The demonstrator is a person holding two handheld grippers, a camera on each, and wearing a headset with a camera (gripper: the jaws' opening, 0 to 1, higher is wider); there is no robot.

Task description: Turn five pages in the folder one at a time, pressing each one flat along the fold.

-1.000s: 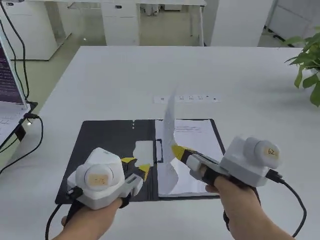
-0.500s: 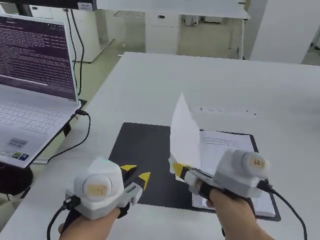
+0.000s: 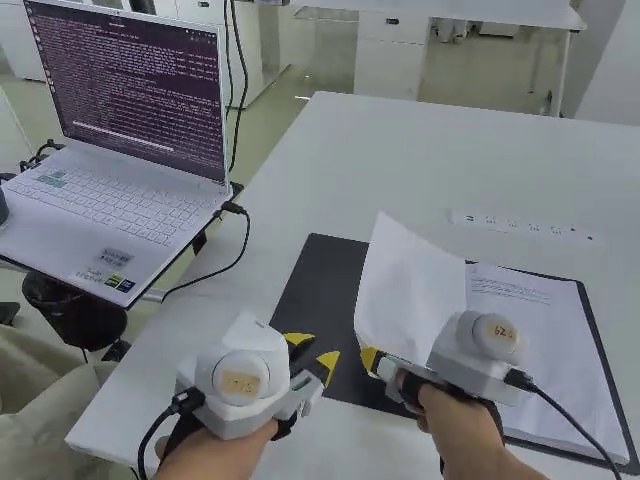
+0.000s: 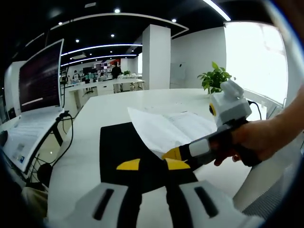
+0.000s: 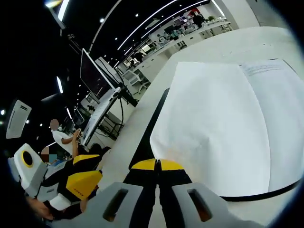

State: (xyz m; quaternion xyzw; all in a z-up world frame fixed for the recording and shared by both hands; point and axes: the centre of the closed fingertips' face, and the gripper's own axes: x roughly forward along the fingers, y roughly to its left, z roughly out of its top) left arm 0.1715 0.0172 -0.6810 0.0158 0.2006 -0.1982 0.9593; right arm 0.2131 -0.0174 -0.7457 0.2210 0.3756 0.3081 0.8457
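A black folder (image 3: 318, 282) lies open on the white table, with a stack of printed pages (image 3: 550, 320) on its right half. One white page (image 3: 410, 290) is lifted and curls leftward over the fold. My right gripper (image 3: 372, 360) is shut on that page's near lower corner; in the right gripper view its jaws (image 5: 157, 165) are pressed together at the page (image 5: 213, 128) edge. My left gripper (image 3: 312, 356) hovers over the folder's front left edge, open and holding nothing (image 4: 154, 165). In the left gripper view the right gripper (image 4: 173, 153) reaches in with the page (image 4: 159, 130).
An open laptop (image 3: 130, 130) sits on a stand left of the table, its cable (image 3: 228, 262) trailing toward the folder. A white power strip (image 3: 520, 225) lies behind the folder. A potted plant (image 4: 216, 78) stands at the table's far side.
The head camera has swung left, bringing the laptop into view. My right gripper has carried the lifted page further left over the fold. The left gripper stays open near the folder's front edge.
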